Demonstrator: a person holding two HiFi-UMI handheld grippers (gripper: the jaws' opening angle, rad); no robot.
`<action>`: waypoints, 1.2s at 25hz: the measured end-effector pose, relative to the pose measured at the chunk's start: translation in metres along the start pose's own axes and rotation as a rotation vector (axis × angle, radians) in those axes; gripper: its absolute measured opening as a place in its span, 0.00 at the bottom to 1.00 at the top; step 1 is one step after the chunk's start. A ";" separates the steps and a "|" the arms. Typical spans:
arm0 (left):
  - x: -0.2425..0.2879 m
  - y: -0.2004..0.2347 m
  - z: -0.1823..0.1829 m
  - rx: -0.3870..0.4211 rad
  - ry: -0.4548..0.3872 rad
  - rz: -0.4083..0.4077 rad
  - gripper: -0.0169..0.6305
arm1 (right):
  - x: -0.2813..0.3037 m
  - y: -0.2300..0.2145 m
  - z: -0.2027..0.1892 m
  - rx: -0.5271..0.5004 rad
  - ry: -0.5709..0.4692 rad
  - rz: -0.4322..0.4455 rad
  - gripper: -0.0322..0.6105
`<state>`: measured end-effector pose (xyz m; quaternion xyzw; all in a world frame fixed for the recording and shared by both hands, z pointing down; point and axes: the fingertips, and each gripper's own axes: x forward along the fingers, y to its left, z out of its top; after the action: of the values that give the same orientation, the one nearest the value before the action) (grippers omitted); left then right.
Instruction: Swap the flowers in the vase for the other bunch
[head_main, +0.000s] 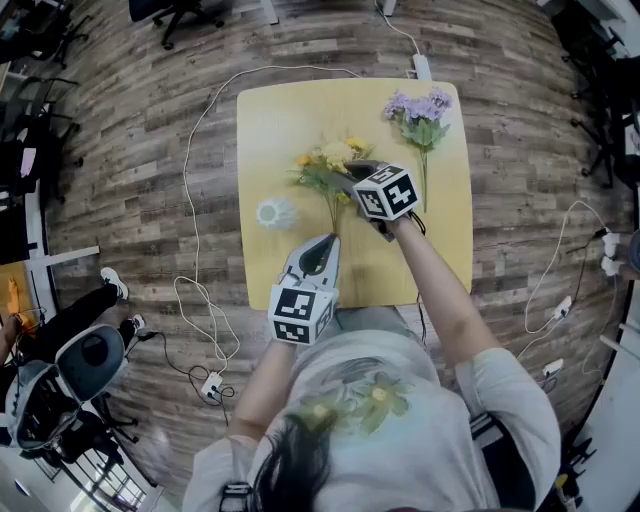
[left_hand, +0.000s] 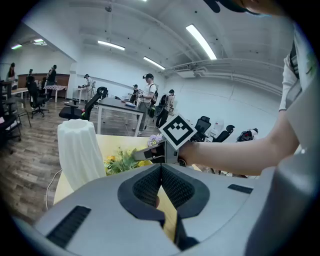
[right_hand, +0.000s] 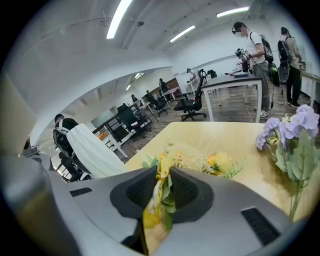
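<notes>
**Item 1 – white ribbed vase**: upright on pale yellow square bench, left of centre. Mouth looks empty in head view.

**Item 2 – bunch of yellow artificial flowers w/ green leaves**: out of vase, low over or on bench just right of it. Can't tell if the heads touch the top. Leafy stems pinched in right tongs, pads nearly together on them.

**Item 3 – bunch of purple flowers on long green stem**: lying flat at bench's far right corner, well apart from vase, nothing on it.

**Item 4 – left tongs**: pads together, nothing between. At near edge of bench, pointing towards vase.

**Step (est.):** parking the yellow bunch.
- Set it down clear of both vase & purple bunch, so the next pick isn't tangled.
- Let go only once stems rest on bench.
- Left tongs could steady the vase: tall & prob. light, so likely tips easily.
</notes>
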<state>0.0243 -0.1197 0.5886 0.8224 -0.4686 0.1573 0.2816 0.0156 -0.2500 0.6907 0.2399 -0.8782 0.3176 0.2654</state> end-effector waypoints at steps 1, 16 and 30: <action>0.001 -0.001 -0.001 0.000 0.001 -0.002 0.05 | -0.001 0.000 0.001 0.002 -0.009 -0.004 0.15; 0.026 -0.011 0.015 0.010 0.009 -0.058 0.05 | -0.068 -0.047 0.036 0.068 -0.184 -0.132 0.21; 0.065 -0.053 0.018 0.047 0.026 -0.128 0.05 | -0.144 -0.143 0.014 0.193 -0.287 -0.333 0.21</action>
<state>0.1033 -0.1534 0.5918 0.8550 -0.4075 0.1606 0.2776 0.2024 -0.3207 0.6539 0.4485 -0.8206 0.3147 0.1626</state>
